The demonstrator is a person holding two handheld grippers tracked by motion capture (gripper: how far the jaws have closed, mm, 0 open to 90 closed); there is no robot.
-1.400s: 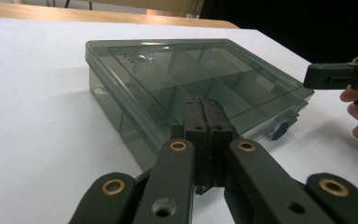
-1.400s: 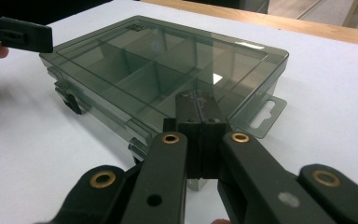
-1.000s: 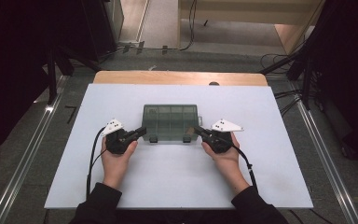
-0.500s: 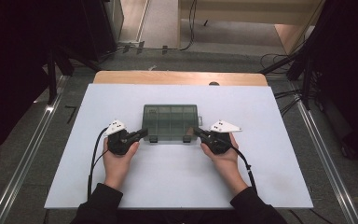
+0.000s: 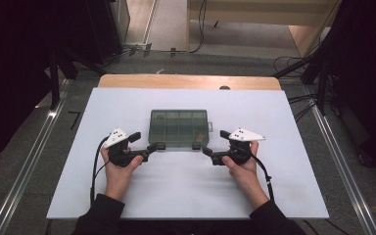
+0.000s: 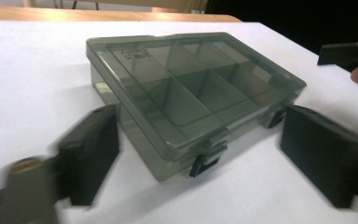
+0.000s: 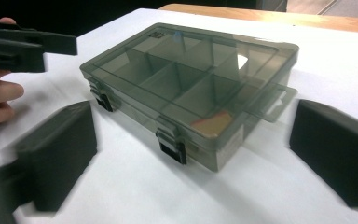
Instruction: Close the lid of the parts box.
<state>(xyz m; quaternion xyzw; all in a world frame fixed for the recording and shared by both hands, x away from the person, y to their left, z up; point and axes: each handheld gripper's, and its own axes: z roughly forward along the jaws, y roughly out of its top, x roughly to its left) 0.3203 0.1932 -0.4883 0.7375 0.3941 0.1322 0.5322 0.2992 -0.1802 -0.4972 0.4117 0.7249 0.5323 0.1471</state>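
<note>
Smoky compartment box (image 5: 179, 128) sits lid-shut mid-table (image 5: 274, 196); left gripper (image 5: 143, 145) at its 7 o'clock corner, right gripper (image 5: 213, 142) at 5 o'clock, both jaws just sprung wide, gripping nothing

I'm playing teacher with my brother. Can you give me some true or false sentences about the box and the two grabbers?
1. The see-through organizer box has its lid closed. True.
2. The left gripper squeezes a latch. False: its jaws have just opened and nothing is between them.
3. The right gripper is open. True.
4. The box sits on bare wood. False: it sits on the white table top.
5. The box has two dark latches on its front. True.
</note>
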